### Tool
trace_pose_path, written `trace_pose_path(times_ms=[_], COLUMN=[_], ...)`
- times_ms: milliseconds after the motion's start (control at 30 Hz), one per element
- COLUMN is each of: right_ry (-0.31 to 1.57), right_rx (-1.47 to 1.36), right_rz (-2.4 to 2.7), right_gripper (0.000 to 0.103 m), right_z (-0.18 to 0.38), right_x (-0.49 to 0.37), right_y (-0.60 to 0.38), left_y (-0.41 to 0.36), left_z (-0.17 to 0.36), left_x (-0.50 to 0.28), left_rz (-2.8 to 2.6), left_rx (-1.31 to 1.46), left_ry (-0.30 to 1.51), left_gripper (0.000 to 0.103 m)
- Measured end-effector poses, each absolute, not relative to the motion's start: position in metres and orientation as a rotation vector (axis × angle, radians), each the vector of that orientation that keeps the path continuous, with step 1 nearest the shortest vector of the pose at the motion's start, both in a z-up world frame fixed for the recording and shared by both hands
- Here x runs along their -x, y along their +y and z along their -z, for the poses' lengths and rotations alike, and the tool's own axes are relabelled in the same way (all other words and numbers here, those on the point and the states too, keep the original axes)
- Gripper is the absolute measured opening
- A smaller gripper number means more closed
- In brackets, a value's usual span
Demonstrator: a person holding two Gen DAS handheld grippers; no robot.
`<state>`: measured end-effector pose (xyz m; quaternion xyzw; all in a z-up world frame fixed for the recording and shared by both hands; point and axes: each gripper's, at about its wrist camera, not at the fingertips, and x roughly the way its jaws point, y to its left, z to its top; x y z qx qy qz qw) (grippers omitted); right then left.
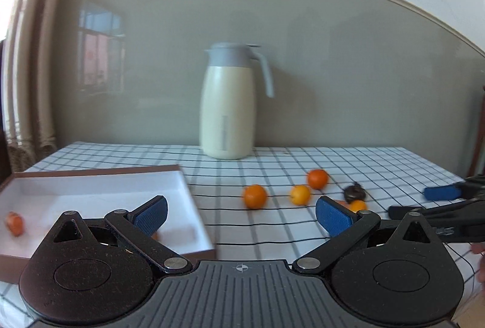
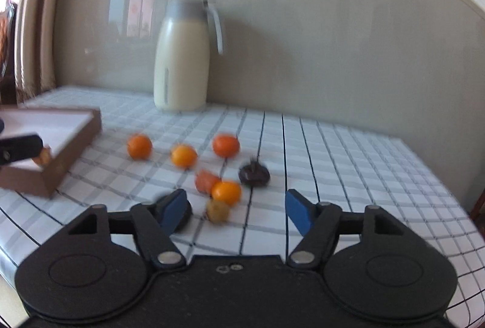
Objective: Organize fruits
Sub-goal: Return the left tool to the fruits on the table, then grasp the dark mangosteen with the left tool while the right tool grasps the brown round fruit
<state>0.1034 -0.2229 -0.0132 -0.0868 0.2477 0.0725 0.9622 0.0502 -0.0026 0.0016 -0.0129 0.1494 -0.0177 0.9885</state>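
Left gripper (image 1: 241, 214) spread wide and empty at lower frame, right gripper (image 2: 236, 208) likewise open, oranges (image 2: 139, 146) scattered mid-frame on checked tablecloth (image 2: 348, 152), brown box (image 1: 188, 185) at left held one small fruit (image 1: 15, 223).

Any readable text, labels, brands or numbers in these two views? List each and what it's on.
None readable.
Jug: a pale vertical strip on the front, no legible characters, blurred in both views.
Box: no print visible.
Left claw: only a crosshair mark on its base, no text.
Right claw: no lettering visible.
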Motion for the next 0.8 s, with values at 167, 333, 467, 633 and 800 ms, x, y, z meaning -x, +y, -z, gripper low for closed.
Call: trace_pose_path(times_ms=[167,333,467,633,800], right_ry=[0.568,0.604,0.619,0.635,0.629], right_rx=[0.166,0.186,0.189,0.116,0.114], right_rz=[-0.167,-0.18,-0.153,-0.076,-0.076], right_gripper=[0.053,0.053,0.05,0.048,0.048], right_z=[0.028,0.043,0.048,0.046,0.047], right_x=[-0.121,-0.141,-0.157,-0.164,-0.161], right_y=[-0.228,-0.216,-0.213,-0.242,-0.262], left_y=[-0.028,-0.036,-0.038,-0.049,-0.073], left_z=[0.005,0.01,0.014,0.021,0.031], left_x=[-0.058,-0.07,-0.074,-0.088,-0.103], left_rz=[0.045,0.049,0.052,0.077,0.128], left_rx=[-0.016,-0.01,-0.012,-0.005,-0.035], left_ry=[0.315,0.35,0.363,0.393,0.436], left_gripper=[0.103,0.103,0.103,0.103,0.103])
